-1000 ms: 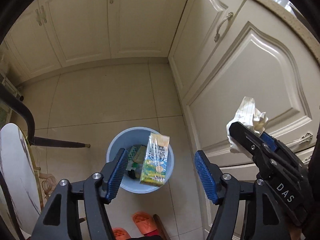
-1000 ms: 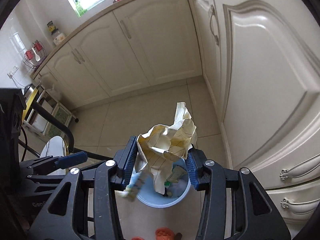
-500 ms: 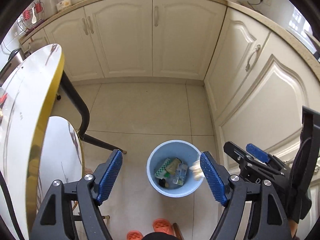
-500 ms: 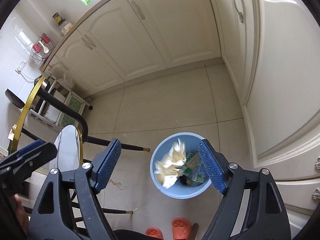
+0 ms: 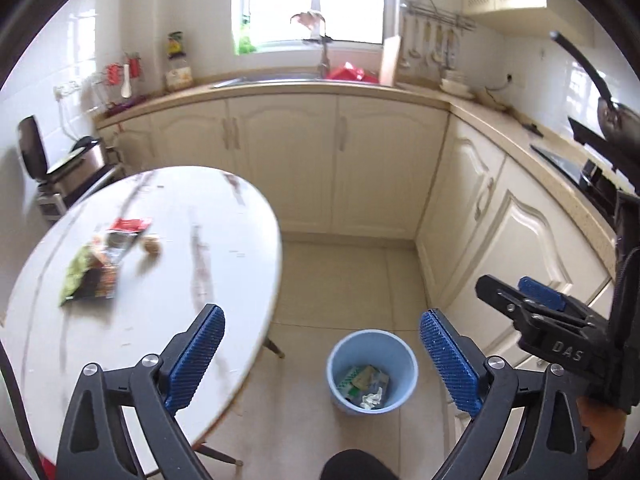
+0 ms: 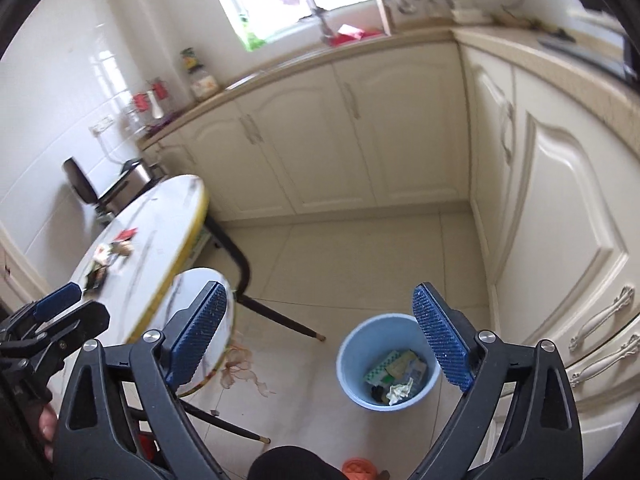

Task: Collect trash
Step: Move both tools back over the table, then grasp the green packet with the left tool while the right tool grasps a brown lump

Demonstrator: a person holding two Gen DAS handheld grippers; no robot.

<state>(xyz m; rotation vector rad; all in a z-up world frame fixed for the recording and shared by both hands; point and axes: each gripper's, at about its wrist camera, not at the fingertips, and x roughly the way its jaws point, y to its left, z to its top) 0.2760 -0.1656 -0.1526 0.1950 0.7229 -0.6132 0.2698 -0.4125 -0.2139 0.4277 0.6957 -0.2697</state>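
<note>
A light blue bin [image 5: 372,372] stands on the tiled floor below both grippers and holds a drink carton, wrappers and a crumpled paper [image 6: 400,391]; it also shows in the right wrist view [image 6: 386,364]. My left gripper [image 5: 322,356] is open and empty, high above the floor. My right gripper [image 6: 320,332] is open and empty, and shows at the right of the left wrist view [image 5: 532,300]. On the round white table [image 5: 200,240] lie a green and dark snack wrapper [image 5: 90,278], a red wrapper [image 5: 130,226] and a small brown scrap [image 5: 152,246].
Cream cabinets [image 5: 340,168] line the back and right walls under a counter with a sink [image 5: 280,78]. A white stool [image 6: 200,336] stands beside the table. Orange slippers [image 6: 360,468] and a thin scrap [image 6: 240,364] lie on the floor.
Both grippers let go: the carton and the crumpled paper fell into the bin. Both grippers have risen and tilted up, so the table and counter have come into view.
</note>
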